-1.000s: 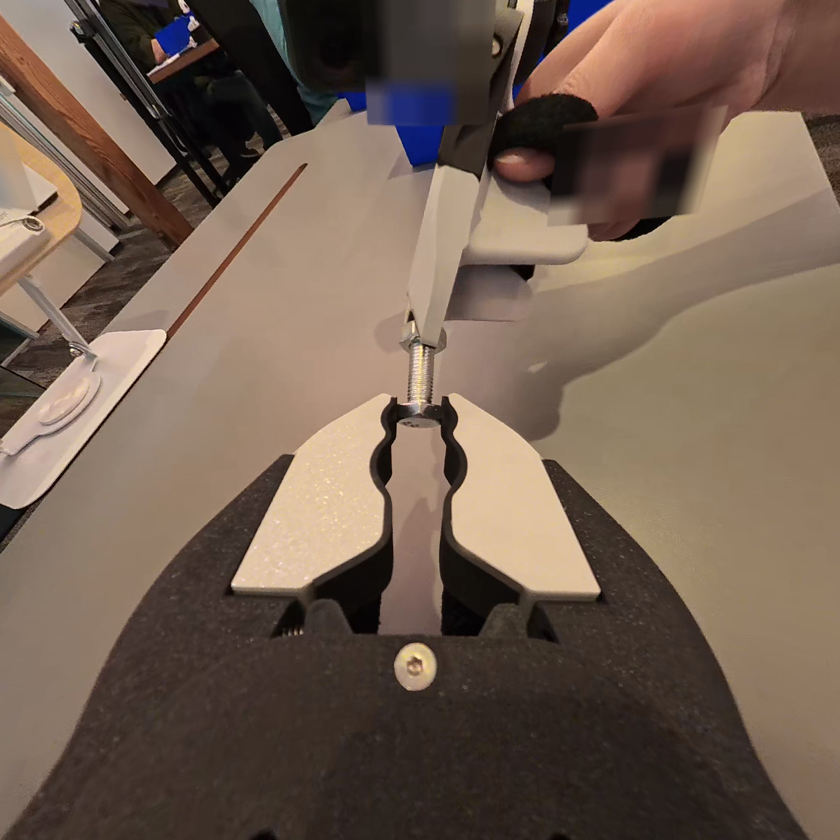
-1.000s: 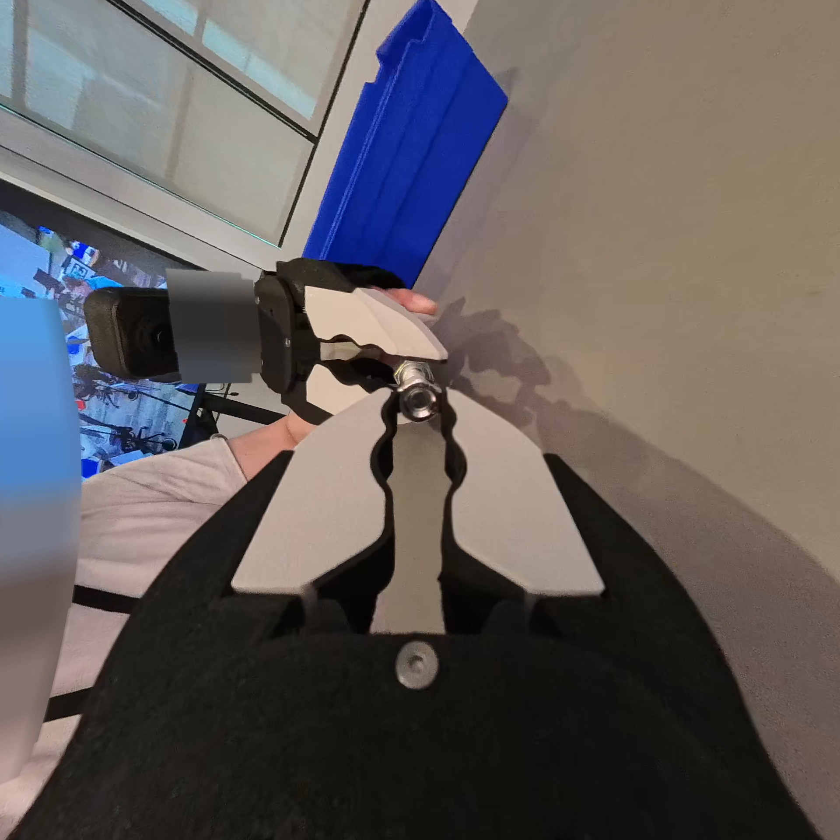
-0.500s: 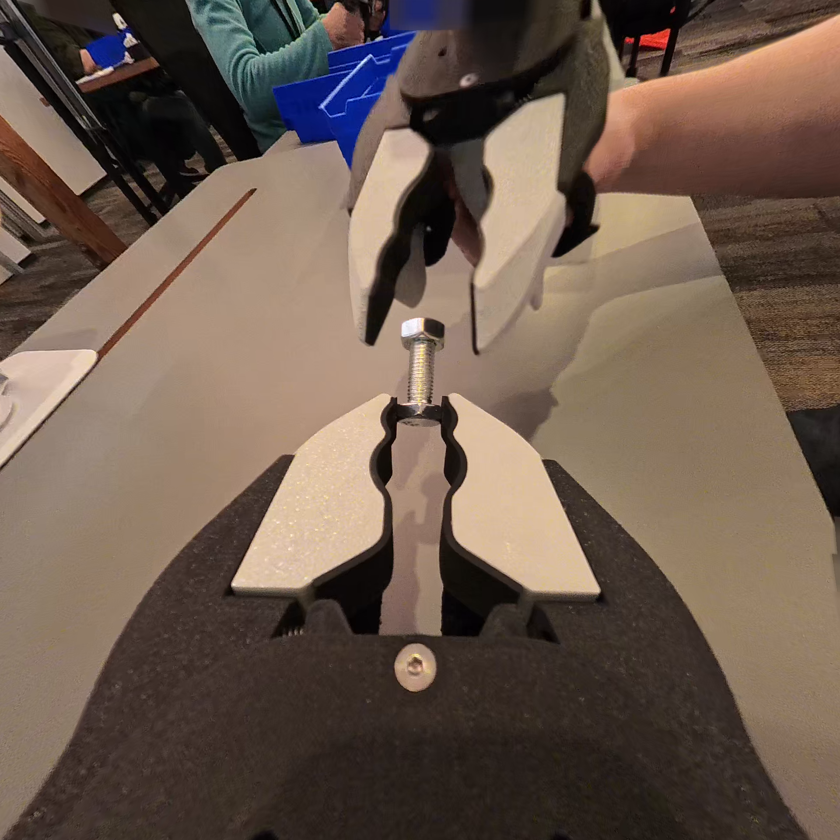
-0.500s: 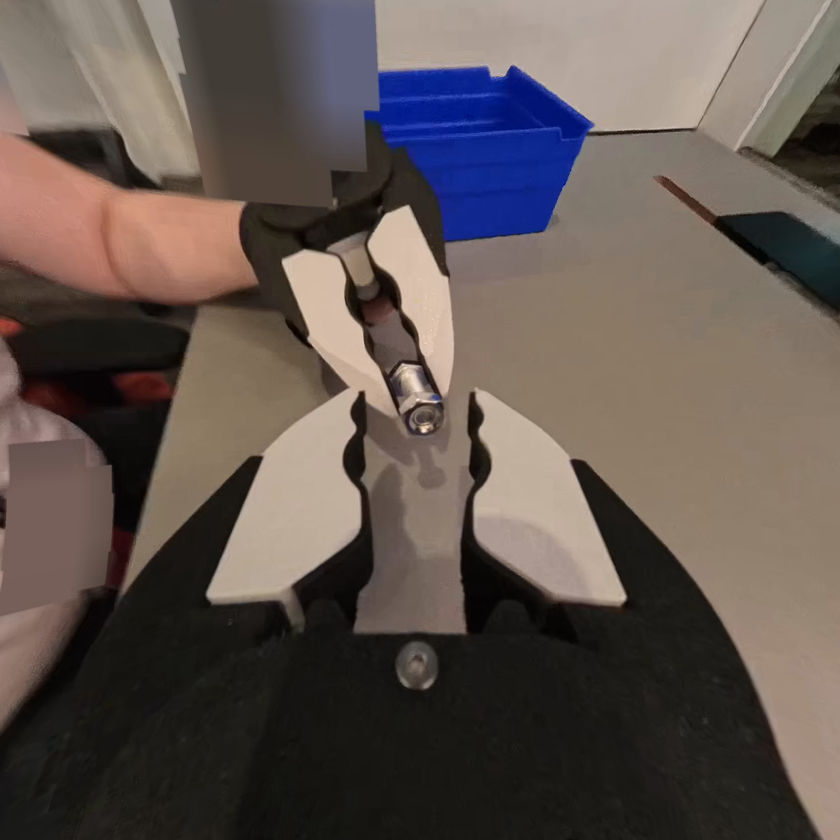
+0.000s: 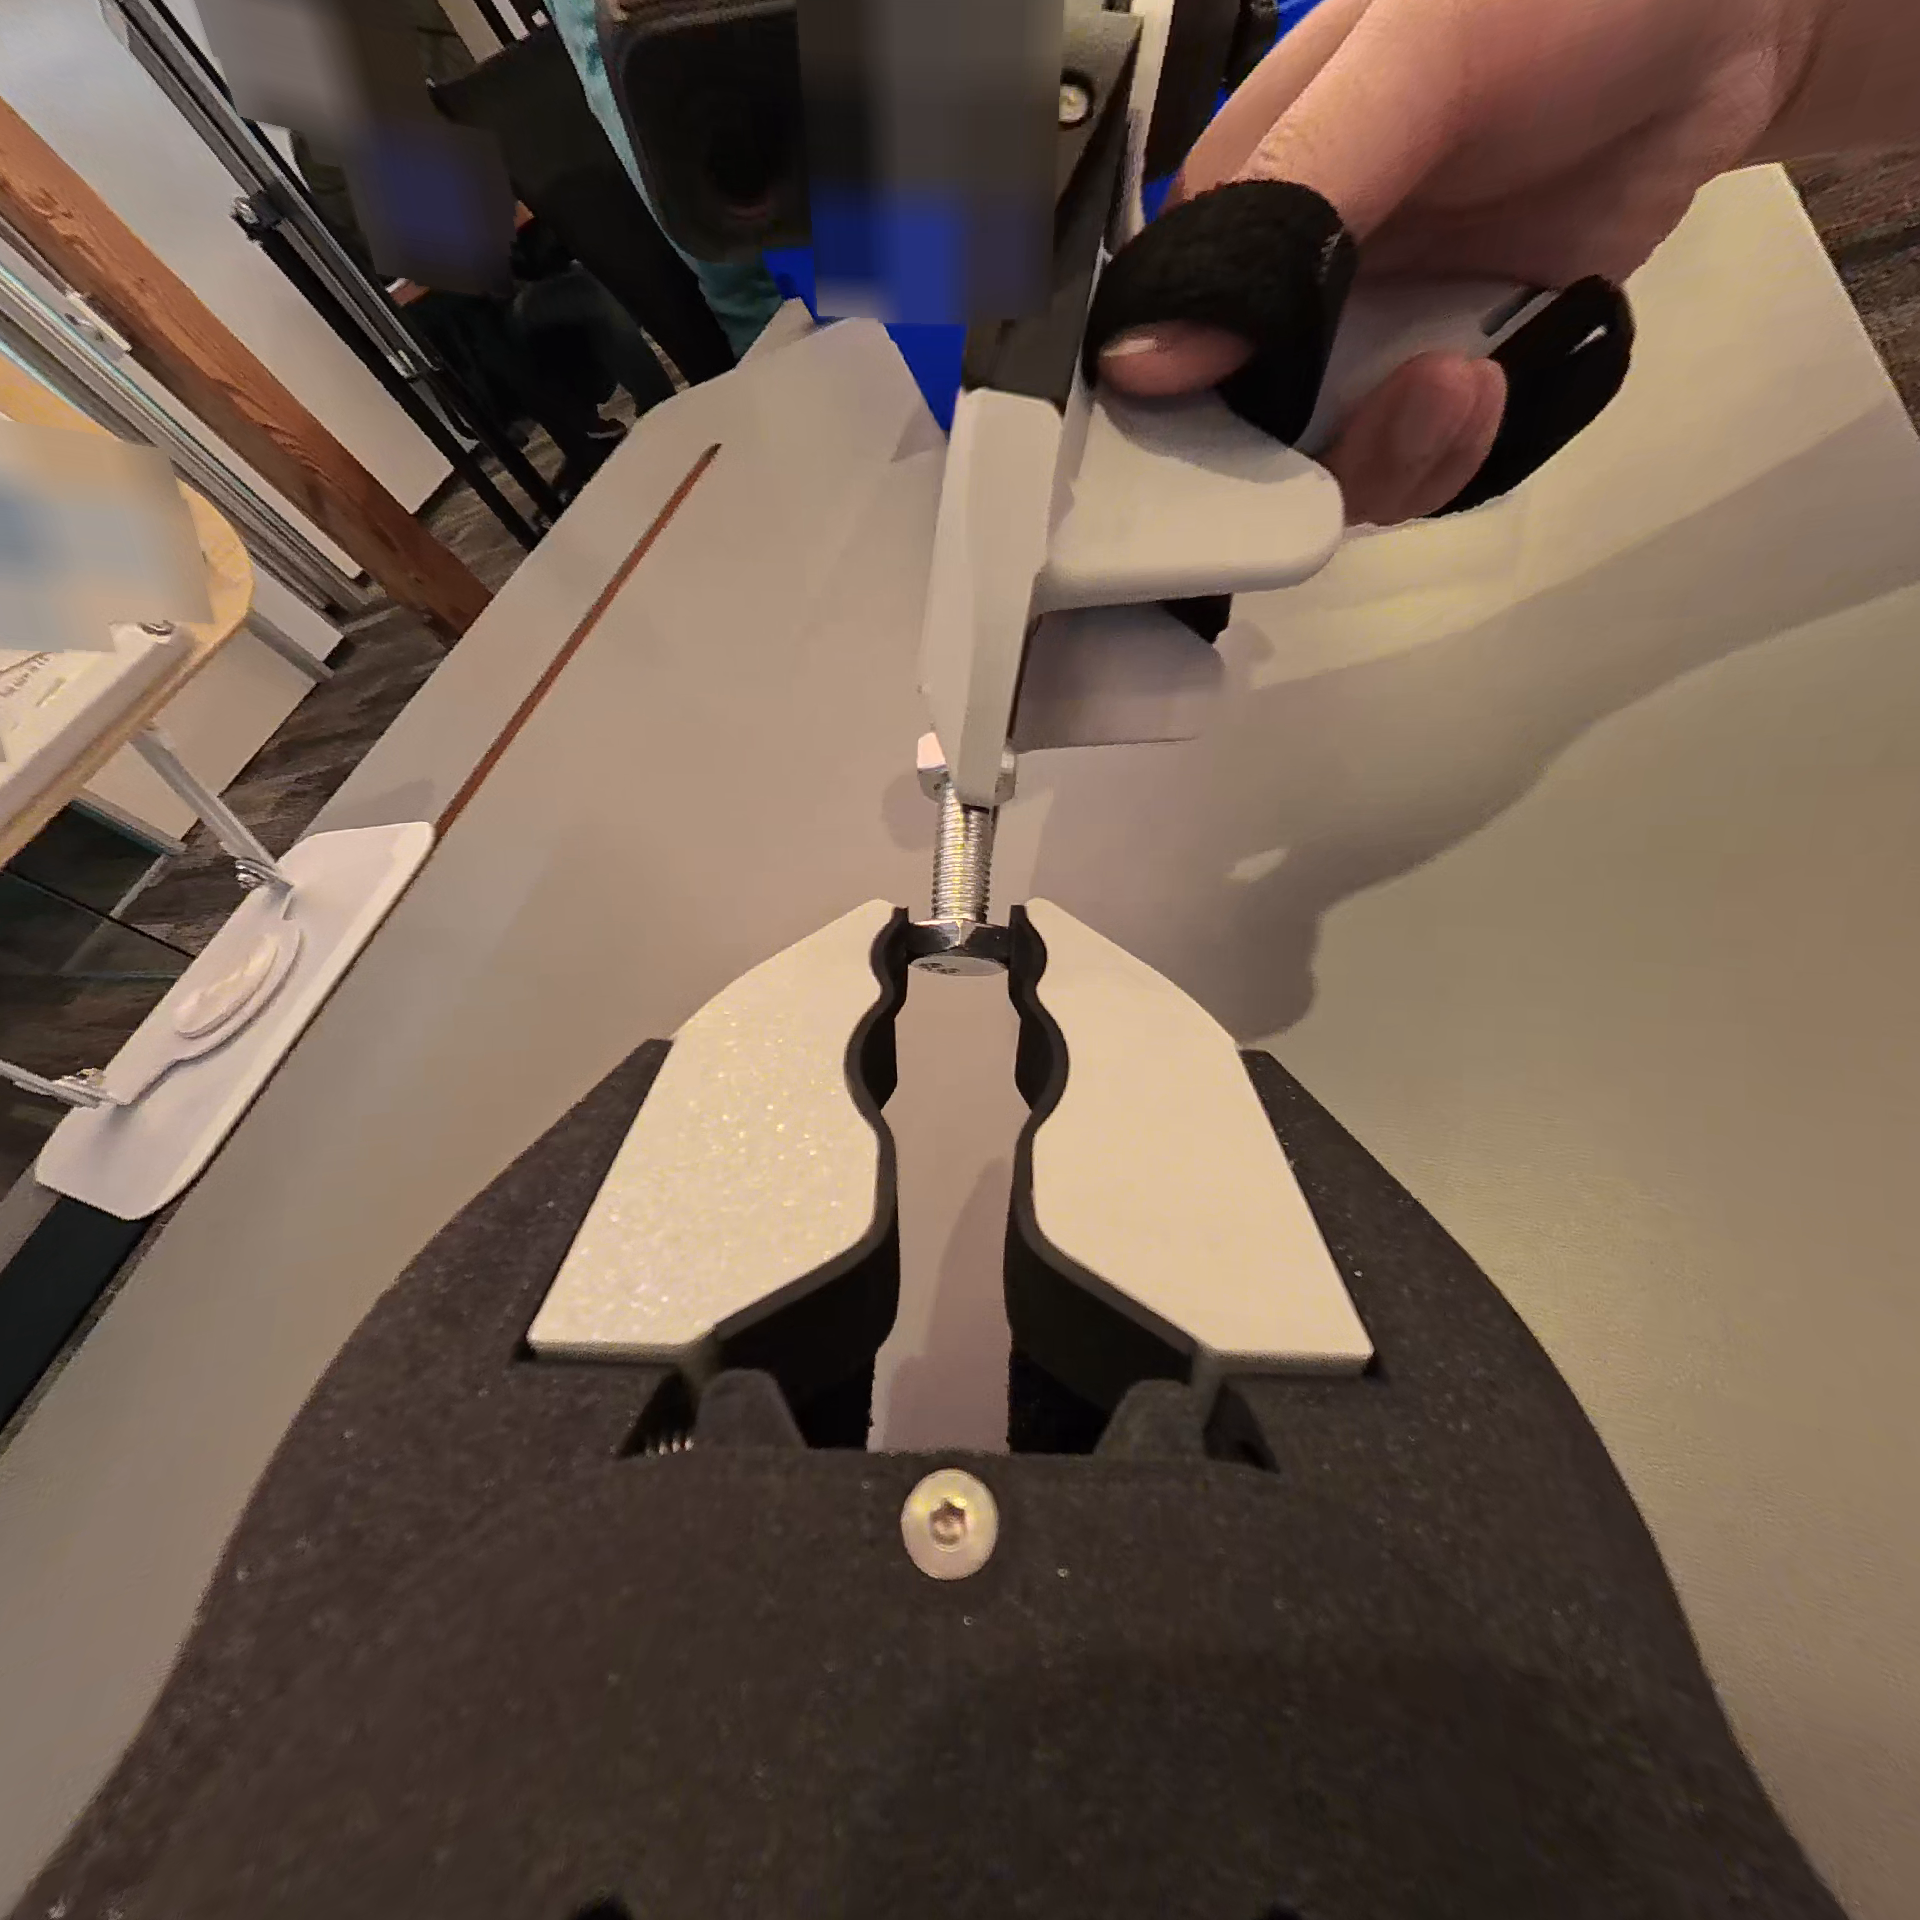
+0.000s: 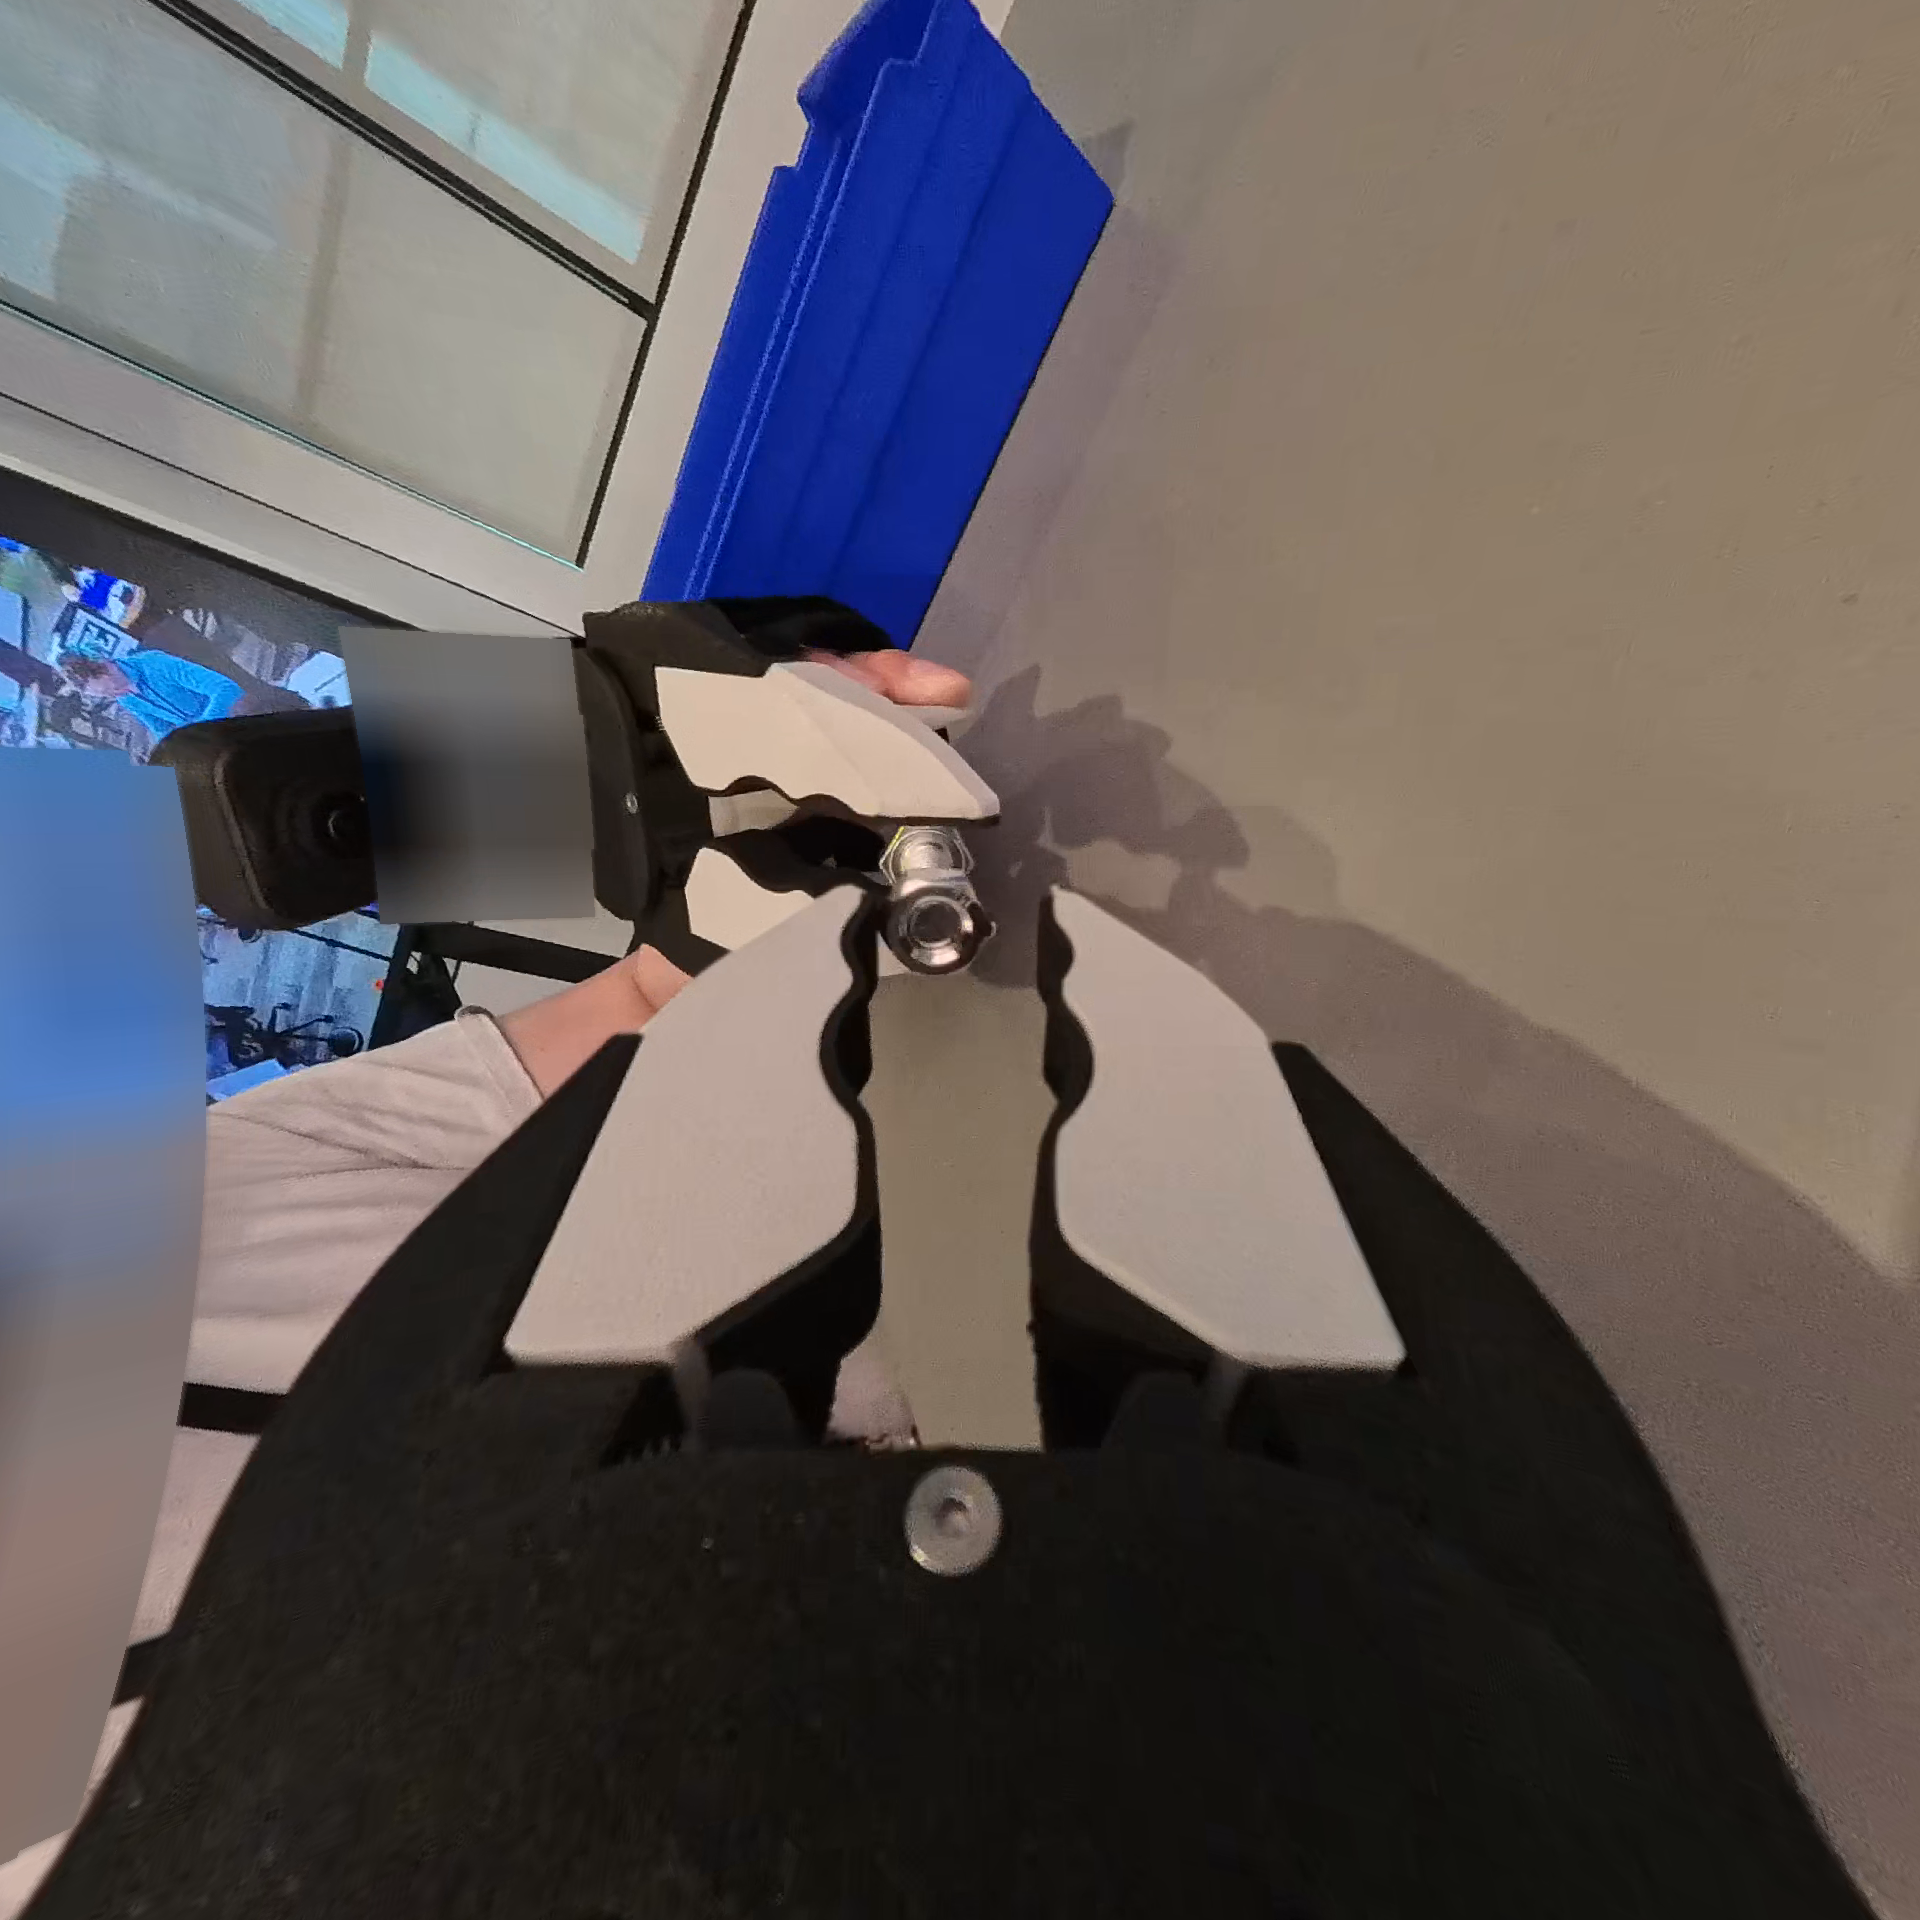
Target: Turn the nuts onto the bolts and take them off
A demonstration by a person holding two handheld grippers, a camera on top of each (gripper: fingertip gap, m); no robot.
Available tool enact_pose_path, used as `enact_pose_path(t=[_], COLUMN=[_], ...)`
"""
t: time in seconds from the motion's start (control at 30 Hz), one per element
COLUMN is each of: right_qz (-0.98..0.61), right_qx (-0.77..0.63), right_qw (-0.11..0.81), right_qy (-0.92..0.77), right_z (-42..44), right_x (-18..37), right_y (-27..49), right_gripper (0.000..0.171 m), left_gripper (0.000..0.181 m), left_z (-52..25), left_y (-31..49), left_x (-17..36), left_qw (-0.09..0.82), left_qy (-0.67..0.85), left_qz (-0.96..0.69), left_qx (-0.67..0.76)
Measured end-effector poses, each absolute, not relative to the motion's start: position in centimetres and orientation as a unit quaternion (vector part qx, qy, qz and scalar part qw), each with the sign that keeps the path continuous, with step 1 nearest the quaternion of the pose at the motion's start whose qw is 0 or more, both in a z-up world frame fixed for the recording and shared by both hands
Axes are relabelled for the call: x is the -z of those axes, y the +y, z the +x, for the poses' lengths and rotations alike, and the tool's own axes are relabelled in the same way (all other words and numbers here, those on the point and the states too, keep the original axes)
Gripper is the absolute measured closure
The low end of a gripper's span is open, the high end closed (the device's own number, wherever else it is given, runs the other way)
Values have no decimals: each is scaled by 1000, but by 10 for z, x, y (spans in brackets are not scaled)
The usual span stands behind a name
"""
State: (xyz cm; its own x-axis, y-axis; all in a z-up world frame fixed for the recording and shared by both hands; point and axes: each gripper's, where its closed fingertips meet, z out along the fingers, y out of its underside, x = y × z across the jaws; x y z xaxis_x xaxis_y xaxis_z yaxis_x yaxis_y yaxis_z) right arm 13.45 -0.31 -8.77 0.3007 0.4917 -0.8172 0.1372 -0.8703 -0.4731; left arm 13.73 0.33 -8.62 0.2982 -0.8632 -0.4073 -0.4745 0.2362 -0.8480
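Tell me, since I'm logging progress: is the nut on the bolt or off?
On. The nut sits partway along the bolt, whose head the left gripper clamps; the bolt's threaded end pokes out past it.

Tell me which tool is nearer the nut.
Right. The right tool straddles the nut at the free end of the bolt; the left tool clamps the bolt's head at the other end.

Bolt (image 5: 961,875) stands above the table (image 5: 1558,1039), nut (image 5: 932,767) at its far end.
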Motion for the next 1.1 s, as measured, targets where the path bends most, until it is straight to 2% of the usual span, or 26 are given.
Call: enact_pose_path(t=[0.23,0.3,0.43,0.5,0.63,0.73,0.8,0.83,0.97,1.1], right_qz=[-792,-791,-789,-770,-671,-653,-682,-699,-747,-781], right_qx=[-566,-567,-554,-538,-418,-358,-385,-407,-479,-491], right_qw=[153,145,153,184,339,394,392,384,325,236], right_qy=[-173,-176,-217,-290,-509,-539,-482,-445,-328,-306], right_z=[138,138,140,140,142,140,138,139,146,140], right_x=[80,80,81,78,74,75,71,69,67,85], right_y=[1,-2,-3,-7,-14,-13,-7,-2,5,-8], right_gripper=[143,154,154,155,155,157,134,129,141,134], left_gripper=[163,163,163,163,163,163,163,163,163,163], left_z=[136,136,138,138,141,141,141,140,139,140], left_y=[4,4,2,0,-8,-6,-5,-4,-1,-1], left_x=[85,87,89,88,87,92,92,91,90,88], left_qw=[552,549,544,538,518,516,520,522,534,542], left_qy=[567,572,577,574,571,578,576,576,575,574], left_qz=[-589,-588,-588,-590,-594,-595,-595,-595,-592,-586], left_qx=[166,161,161,181,229,213,209,204,186,181])
